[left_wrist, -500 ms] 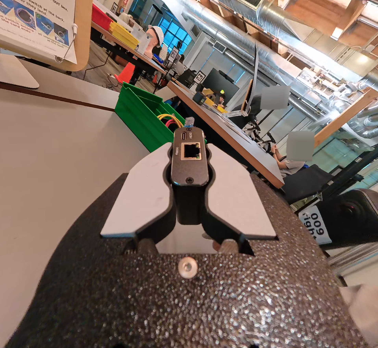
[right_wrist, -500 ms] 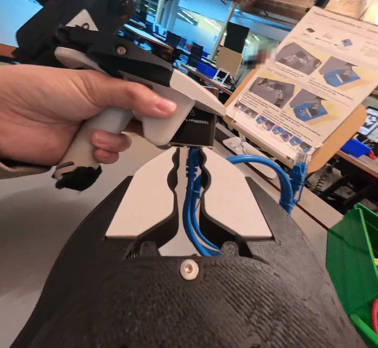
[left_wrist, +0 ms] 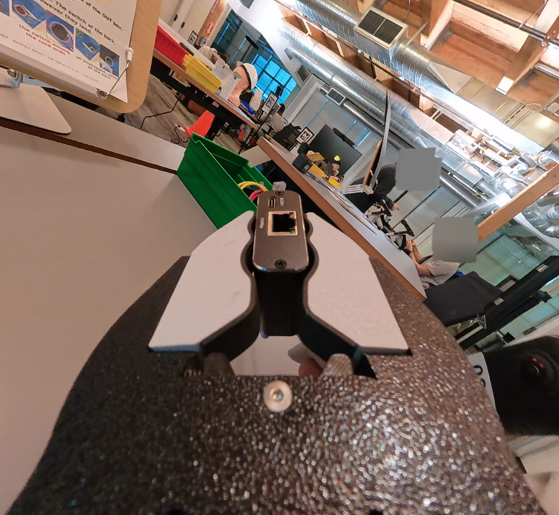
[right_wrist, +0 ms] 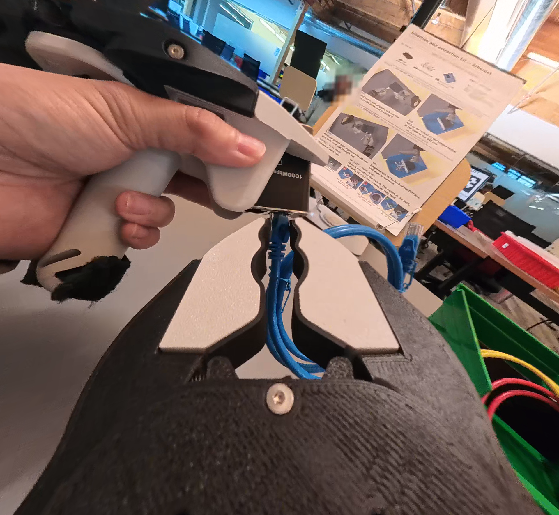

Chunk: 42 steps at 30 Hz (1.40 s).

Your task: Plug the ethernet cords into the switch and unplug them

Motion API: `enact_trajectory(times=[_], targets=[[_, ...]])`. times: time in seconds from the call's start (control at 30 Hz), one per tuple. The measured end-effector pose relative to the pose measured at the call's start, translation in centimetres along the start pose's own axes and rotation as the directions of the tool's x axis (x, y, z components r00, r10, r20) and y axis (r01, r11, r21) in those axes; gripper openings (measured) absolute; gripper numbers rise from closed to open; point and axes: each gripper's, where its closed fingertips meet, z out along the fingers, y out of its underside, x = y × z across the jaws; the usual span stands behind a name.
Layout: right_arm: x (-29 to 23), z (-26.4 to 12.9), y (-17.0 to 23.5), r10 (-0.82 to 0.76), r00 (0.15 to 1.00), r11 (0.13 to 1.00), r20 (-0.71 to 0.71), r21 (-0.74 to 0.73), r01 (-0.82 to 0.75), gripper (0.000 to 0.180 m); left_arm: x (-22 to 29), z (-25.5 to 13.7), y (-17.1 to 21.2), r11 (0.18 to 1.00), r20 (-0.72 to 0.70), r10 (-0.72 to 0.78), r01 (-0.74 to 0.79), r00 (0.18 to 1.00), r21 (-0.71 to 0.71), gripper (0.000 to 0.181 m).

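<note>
Switch [left_wrist: 280,235] clamped in my left gripper [left_wrist: 279,258]; right gripper [right_wrist: 279,246] pinches blue cord [right_wrist: 278,261], plug seated. Green bin [left_wrist: 211,176] crowds table edge [left_wrist: 90,149].

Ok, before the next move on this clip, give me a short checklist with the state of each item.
1. Left gripper shut on the switch: ok.
2. Right gripper shut on the blue cord just behind its plug: ok.
3. Plug lined up with the switch's underside port: ok.
4. Plug fully seated: cannot tell, the port is hidden.
5. Cord's free end hanging clear of both grippers: ok.
6. Switch's top port empty: ok.
</note>
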Motion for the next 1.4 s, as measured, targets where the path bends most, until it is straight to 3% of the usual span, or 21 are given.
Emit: enact_trajectory(times=[0.3,0.37,0.5,0.6,0.7,0.8,0.97,1.07,1.17,1.4], targets=[[0.1,-0.3,0.3,-0.201,0.976,0.979,-0.081,-0.024,0.2,0.023,0.4,0.4,0.0,1.0,0.005,-0.004,0.004,1.0,0.027,0.026],[0.2,-0.4,0.3,-0.137,0.99,0.99,-0.043,-0.022,0.136,0.028,0.6,0.4,-0.1,0.999,-0.005,0.032,-0.032,0.999,0.016,0.026],[2.3,-1.6,-0.7,0.188,0.976,0.981,0.114,0.026,-0.192,0.035,0.8,-0.2,-0.8,0.987,0.0,0.162,-0.162,0.987,0.006,0.026],[2.5,-3.7,-2.8,0.408,0.826,0.886,0.388,0.051,-0.461,0.034,0.3,-0.6,-2.0,0.971,0.03,0.237,-0.238,0.971,0.023,0.026],[4.2,-4.6,-2.0,0.552,0.707,0.797,0.442,-0.032,-0.603,0.039,1.0,-0.8,-2.9,0.96,0.002,0.275,-0.274,0.962,0.049,0.026],[5.1,-4.2,-0.7,0.608,0.683,0.762,0.406,-0.054,-0.646,0.046,3.0,-0.4,-2.6,0.953,-0.108,0.303,-0.3,0.947,0.048,0.026],[2.4,-4.0,-2.1,0.602,0.568,0.717,0.561,-0.068,-0.694,0.052,7.0,-0.1,-0.7,0.91,-0.307,0.401,-0.413,0.863,0.028,0.026],[1.7,-4.7,-3.5,0.577,0.494,0.682,0.651,-0.052,-0.729,0.04,8.7,-0.4,1.0,0.896,-0.446,0.385,-0.443,0.808,-0.028,0.026],[1.9,-4.7,-3.5,0.581,0.483,0.665,0.656,-0.041,-0.745,0.029,9.1,-0.5,1.7,0.885,-0.484,0.376,-0.46,0.79,-0.064,0.026],[-0.4,-4.5,-2.9,0.556,0.469,0.724,0.686,-0.122,-0.679,0.036,9.4,-0.5,2.2,0.881,-0.527,0.328,-0.455,0.784,-0.128,0.026]])
